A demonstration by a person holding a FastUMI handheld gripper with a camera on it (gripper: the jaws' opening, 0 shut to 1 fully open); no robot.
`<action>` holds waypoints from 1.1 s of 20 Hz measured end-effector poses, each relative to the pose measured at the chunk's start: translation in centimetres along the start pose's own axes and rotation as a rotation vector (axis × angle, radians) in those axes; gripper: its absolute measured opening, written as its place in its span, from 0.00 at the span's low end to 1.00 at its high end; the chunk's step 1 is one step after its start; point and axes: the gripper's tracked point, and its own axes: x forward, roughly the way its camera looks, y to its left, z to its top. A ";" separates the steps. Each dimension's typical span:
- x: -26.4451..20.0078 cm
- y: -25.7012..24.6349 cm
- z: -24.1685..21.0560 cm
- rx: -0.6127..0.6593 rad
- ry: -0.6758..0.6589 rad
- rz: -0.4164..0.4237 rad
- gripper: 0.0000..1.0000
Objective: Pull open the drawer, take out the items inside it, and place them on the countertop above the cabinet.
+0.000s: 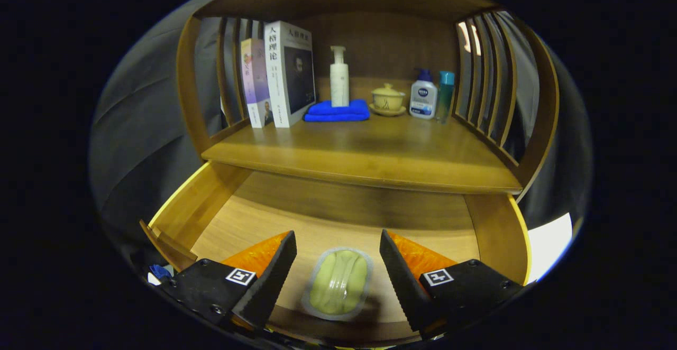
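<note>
The wooden drawer [195, 207] is pulled out below the countertop [370, 154]. On its floor lies a small pale green item in a clear plastic pack [338, 284], lengthwise between my fingers. My gripper [337, 247] is open above the drawer, its black fingers [270, 281] standing to either side of the pack with a gap on each side, touching nothing.
On the countertop's back stand two books [277, 77], a white pump bottle [339, 77] on a folded blue towel [338, 111], a yellow lidded cup on a saucer [387, 100], a white-and-blue bottle [423, 96] and a teal bottle [445, 95]. Slatted wooden sides [486, 75] flank the shelf.
</note>
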 end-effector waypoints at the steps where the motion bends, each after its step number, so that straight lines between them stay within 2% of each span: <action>1: 0.4 0.0 -0.4 0.002 0.030 0.002 0.99; 5: 1.9 -0.7 -2.8 -0.013 0.144 0.006 0.98; 7: 2.3 -0.2 -3.7 0.037 0.189 0.031 0.92; 11: 3.0 -0.3 -5.3 0.047 0.256 0.031 0.64; 12: 2.8 -0.3 -5.1 0.044 0.244 0.034 0.64; 16: 2.8 -0.4 -4.9 0.059 0.231 0.038 0.28; 17: 2.6 -0.7 -4.6 0.061 0.200 0.026 0.29; 18: 3.1 -0.7 -4.4 0.055 0.183 0.033 0.18; 22: 1.7 -0.3 -2.7 0.005 0.094 0.044 0.18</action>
